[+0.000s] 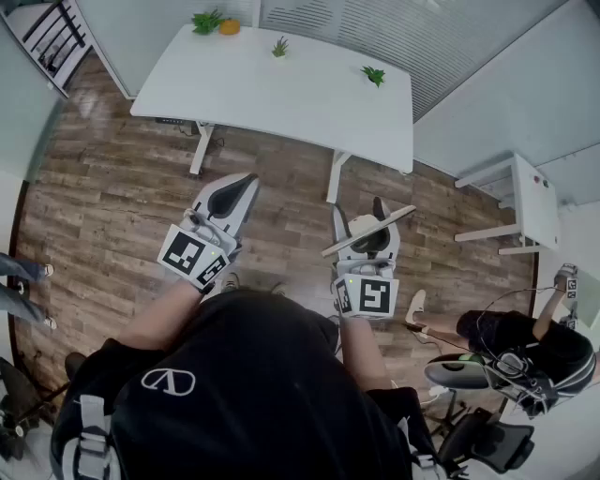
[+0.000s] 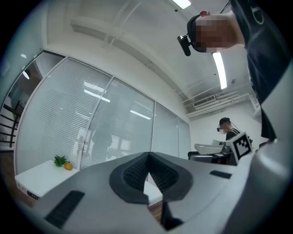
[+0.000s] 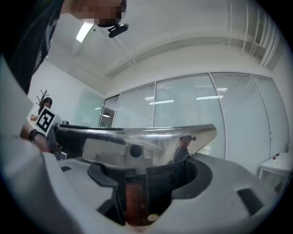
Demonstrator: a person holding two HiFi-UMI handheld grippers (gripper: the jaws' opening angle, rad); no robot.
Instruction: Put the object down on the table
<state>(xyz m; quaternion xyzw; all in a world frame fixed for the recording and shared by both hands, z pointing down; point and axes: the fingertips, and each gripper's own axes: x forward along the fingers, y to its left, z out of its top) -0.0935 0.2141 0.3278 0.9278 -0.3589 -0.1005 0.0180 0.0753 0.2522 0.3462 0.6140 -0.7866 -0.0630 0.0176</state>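
My right gripper (image 1: 374,214) is shut on a tool with a wide shiny metal blade (image 3: 137,139) and a brown handle (image 3: 132,201). The handle sits between the dark pads and the blade lies crosswise over the jaw tips. From above, the blade (image 1: 370,231) shows as a pale bar held over the wooden floor, short of the white table (image 1: 281,98). My left gripper (image 1: 244,186) is shut with nothing in it, its tips meeting in the left gripper view (image 2: 147,156). It hovers to the left at about the same height.
Small green plants (image 1: 206,21) (image 1: 374,75) and an orange fruit (image 1: 229,27) stand along the table's far edge. A small white side table (image 1: 525,202) is at the right. Another person (image 1: 525,347) sits at the lower right beside office chairs. Someone's feet (image 1: 19,281) show at the left.
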